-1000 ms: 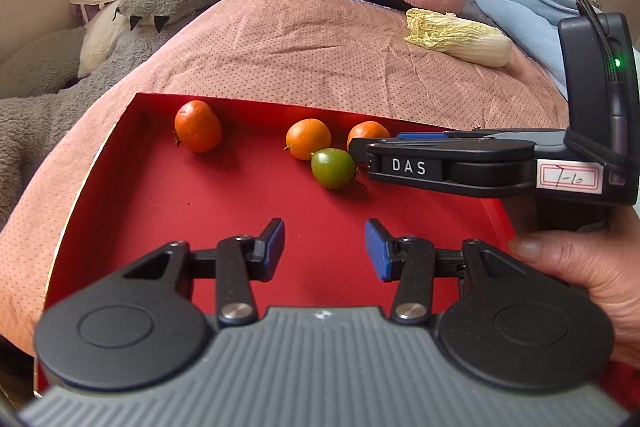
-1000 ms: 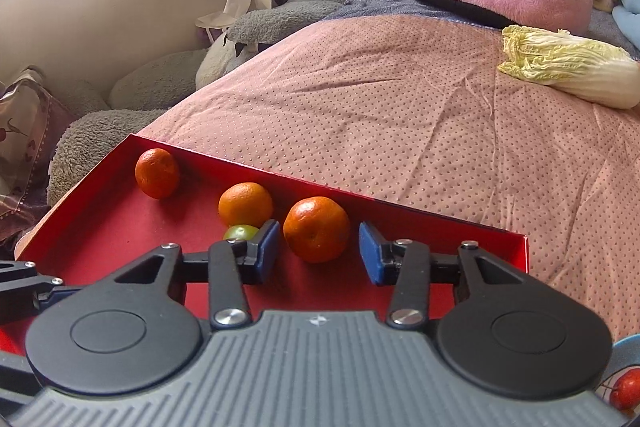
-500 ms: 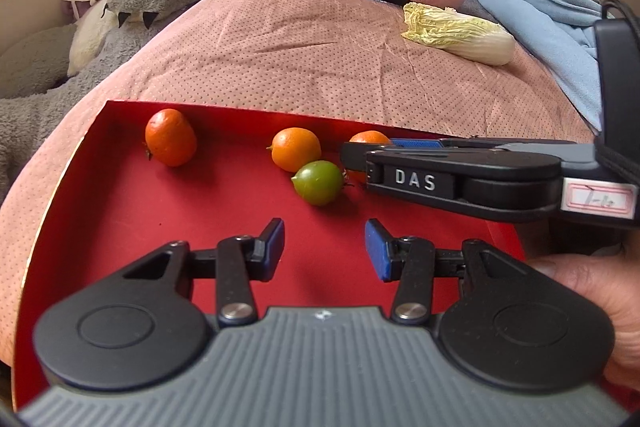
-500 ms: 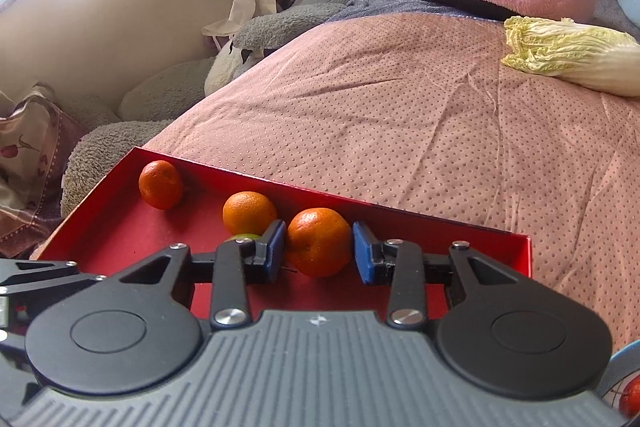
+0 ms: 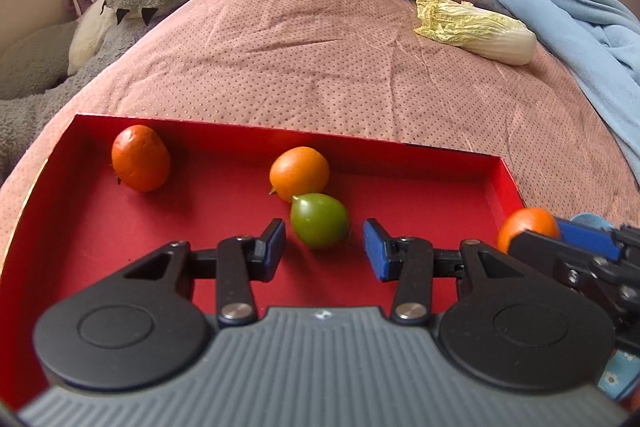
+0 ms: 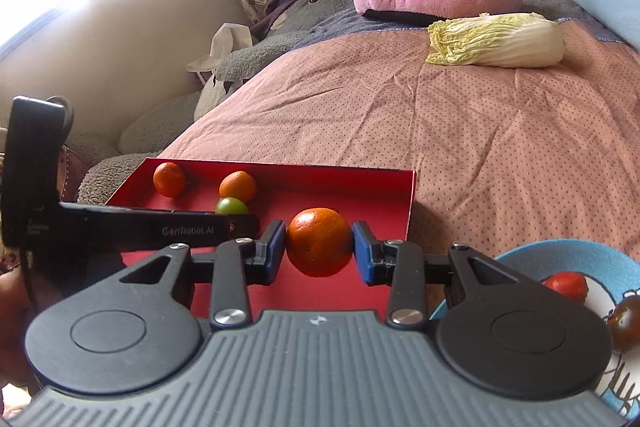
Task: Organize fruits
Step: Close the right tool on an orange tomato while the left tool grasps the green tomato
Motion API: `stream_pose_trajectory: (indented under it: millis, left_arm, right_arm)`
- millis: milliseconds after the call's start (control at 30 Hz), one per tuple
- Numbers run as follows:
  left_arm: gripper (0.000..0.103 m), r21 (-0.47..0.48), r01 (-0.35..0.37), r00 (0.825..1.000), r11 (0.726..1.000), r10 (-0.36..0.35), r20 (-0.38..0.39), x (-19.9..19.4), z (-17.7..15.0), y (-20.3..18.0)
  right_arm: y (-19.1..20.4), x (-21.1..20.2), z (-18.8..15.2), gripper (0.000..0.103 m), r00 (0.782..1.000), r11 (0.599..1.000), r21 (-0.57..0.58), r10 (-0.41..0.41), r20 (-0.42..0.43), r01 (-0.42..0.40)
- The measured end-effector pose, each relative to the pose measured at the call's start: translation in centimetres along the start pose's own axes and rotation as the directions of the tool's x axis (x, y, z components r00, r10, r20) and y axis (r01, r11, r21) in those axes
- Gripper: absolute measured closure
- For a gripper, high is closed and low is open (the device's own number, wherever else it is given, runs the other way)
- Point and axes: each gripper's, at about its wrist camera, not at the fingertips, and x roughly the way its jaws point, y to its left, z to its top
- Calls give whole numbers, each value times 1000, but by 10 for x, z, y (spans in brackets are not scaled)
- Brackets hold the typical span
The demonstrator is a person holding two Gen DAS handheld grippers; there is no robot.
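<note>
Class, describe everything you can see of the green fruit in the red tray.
The green fruit is small, smooth and glossy, rounded with a slight point at one end, like an unripe citrus. It lies on the floor of the red tray, against or just in front of an orange fruit behind it. The left gripper is closing around it; its blue pads do not touch it.

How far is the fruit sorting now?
Done: two fruits lie on the blue plate. In hand: the right tool grips an orange. Left: two oranges and a green fruit in the red tray; the left tool is closing around the green one.
</note>
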Motion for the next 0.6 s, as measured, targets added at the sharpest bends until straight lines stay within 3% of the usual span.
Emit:
stream_pose_trajectory:
  millis: [67,167,600]
  left_arm:
    - [58,2,-12,1000,1000,12,2,0,0,0]
    - [69,-1,-15,1000,1000,15,3,-1,-3,-2]
    - [70,5,-42,999,999,42,9,-19,-16,-9]
  right_arm:
    - [1,-6,-4,61,1000,1000,-5,-2,1,2]
    - [3,-14,-10,61,1000,1000,-23,-8,2,8]
    - [12,-32,-23,61,1000,999,-41,-2,-11,1]
